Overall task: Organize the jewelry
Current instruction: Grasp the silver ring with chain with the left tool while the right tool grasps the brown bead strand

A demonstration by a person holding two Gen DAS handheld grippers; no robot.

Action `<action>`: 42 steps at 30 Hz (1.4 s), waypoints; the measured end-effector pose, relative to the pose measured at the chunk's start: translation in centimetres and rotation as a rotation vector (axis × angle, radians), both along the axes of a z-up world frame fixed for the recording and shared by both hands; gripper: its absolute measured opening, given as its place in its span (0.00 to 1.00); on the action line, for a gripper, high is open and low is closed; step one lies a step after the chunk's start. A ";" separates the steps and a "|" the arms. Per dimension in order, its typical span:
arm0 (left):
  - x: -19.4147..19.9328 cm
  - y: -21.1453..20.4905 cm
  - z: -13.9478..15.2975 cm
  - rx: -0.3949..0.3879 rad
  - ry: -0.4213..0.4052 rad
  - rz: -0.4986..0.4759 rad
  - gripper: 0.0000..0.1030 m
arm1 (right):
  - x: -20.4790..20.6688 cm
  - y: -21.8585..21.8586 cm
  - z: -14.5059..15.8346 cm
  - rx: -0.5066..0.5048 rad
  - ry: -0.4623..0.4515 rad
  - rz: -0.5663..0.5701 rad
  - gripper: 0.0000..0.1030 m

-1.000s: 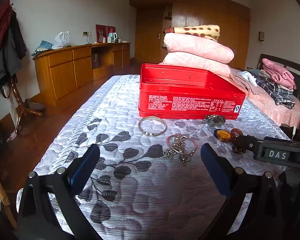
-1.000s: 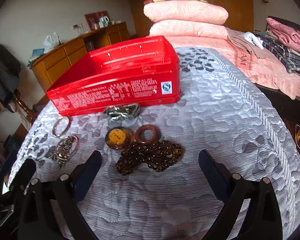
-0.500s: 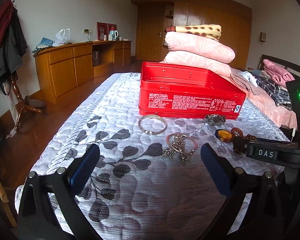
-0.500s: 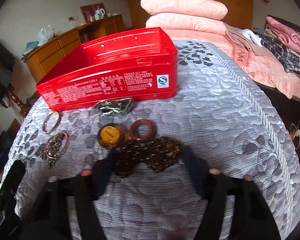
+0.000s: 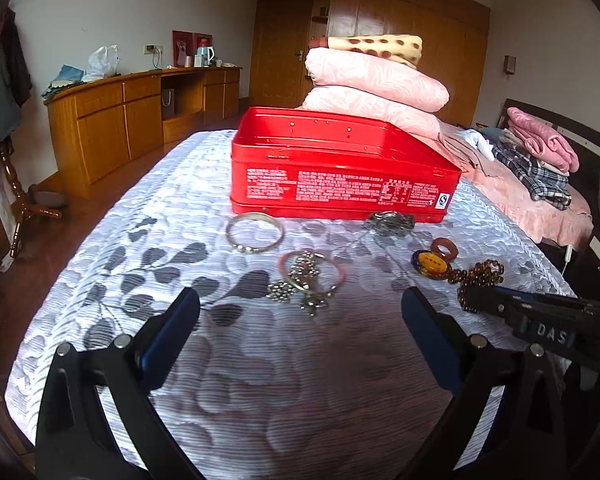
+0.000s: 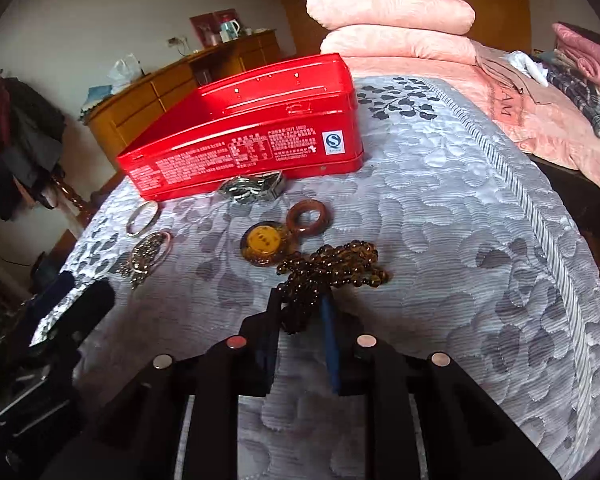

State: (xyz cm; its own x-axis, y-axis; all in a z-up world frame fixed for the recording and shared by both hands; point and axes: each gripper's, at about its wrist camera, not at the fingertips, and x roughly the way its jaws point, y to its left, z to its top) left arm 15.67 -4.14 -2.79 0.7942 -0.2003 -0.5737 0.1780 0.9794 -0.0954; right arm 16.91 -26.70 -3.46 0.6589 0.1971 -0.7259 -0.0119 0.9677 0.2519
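Note:
An open red tin (image 5: 340, 184) (image 6: 240, 148) stands on the quilted bed. In front of it lie a silver bangle (image 5: 254, 234), a pink bangle with a silver chain (image 5: 310, 276), a silver link piece (image 6: 252, 188), an amber pendant (image 6: 262, 242), a brown ring (image 6: 308, 216) and a brown bead necklace (image 6: 336, 264). My right gripper (image 6: 302, 304) is closing, its jaws pinching the near end of the beads. My left gripper (image 5: 300, 304) hangs open just short of the pink bangle, with nothing between its fingers.
Pink pillows (image 5: 376, 80) are stacked behind the tin. Folded clothes (image 5: 540, 152) lie at the far right. A wooden cabinet (image 5: 132, 120) lines the left wall across a strip of floor. The bed's edge drops off at the right (image 6: 580, 260).
My right gripper's jaws have gone from wide apart to nearly together around the bead necklace, and it has moved in toward the beads. The left gripper has stayed open and barely shifted.

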 end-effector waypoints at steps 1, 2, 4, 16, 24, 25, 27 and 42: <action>0.2 -0.1 0.0 -0.007 0.001 0.003 0.95 | -0.1 -0.1 0.0 0.009 -0.002 0.003 0.19; 0.4 -0.1 0.1 -0.015 0.004 0.004 0.95 | -0.2 -0.2 0.0 0.014 -0.003 0.006 0.19; 1.0 -0.3 0.2 -0.029 0.021 0.003 0.94 | -0.3 -0.2 0.0 0.021 -0.006 0.011 0.19; 5.2 -2.0 -0.9 -0.004 0.185 0.006 0.61 | -0.1 -0.7 -0.2 0.053 -0.018 0.031 0.19; 6.4 -3.3 -1.5 0.084 0.228 0.040 0.46 | 0.0 -0.9 -0.3 0.063 -0.019 0.032 0.19; 6.4 -3.2 -1.4 0.080 0.227 0.041 0.45 | 0.0 -0.9 -0.3 0.062 -0.019 0.031 0.19; 6.2 -2.8 -1.3 0.063 0.223 0.037 0.45 | 0.0 -0.9 -0.3 0.057 -0.018 0.029 0.20; 1.9 0.7 1.2 0.002 0.081 0.065 0.45 | 0.0 0.7 0.0 0.059 0.002 0.069 0.20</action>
